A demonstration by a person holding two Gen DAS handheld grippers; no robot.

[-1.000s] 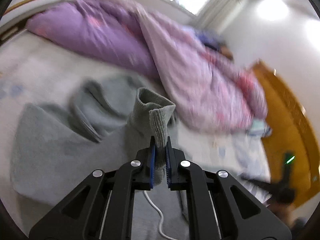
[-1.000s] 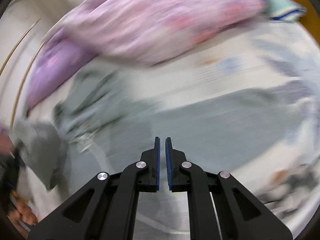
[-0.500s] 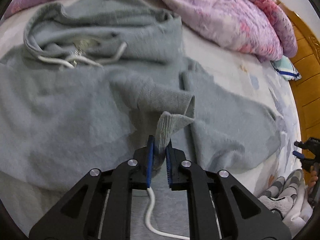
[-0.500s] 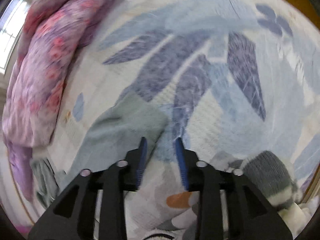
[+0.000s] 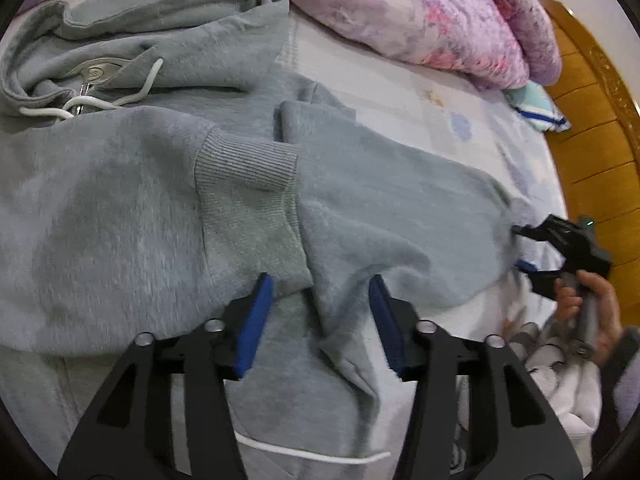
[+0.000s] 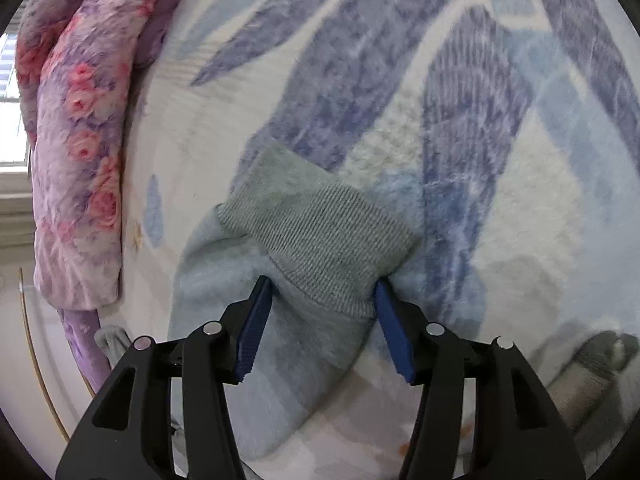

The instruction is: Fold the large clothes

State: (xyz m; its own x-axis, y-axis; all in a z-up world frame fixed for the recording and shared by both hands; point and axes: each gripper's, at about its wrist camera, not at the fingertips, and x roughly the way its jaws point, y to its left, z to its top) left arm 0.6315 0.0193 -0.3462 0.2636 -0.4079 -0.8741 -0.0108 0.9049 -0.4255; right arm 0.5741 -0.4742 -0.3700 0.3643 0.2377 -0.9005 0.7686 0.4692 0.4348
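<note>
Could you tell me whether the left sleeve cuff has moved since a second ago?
Yes. The cuff, then pinched upright, now lies flat across the hoodie body.

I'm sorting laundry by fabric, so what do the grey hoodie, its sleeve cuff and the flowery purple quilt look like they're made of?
The grey hoodie looks like brushed fleece, likely cotton blend: matte, fuzzy nap. Its sleeve cuff is rib knit, with fine parallel ridges showing. The flowery purple quilt looks like smooth printed woven cloth over padding, puffy and softly creased; fibre can't be told.

One grey hoodie (image 5: 120, 208), two tools (image 5: 320, 320) (image 6: 322, 320), one floral quilt (image 5: 420, 12), one patterned sheet (image 6: 460, 100)
</note>
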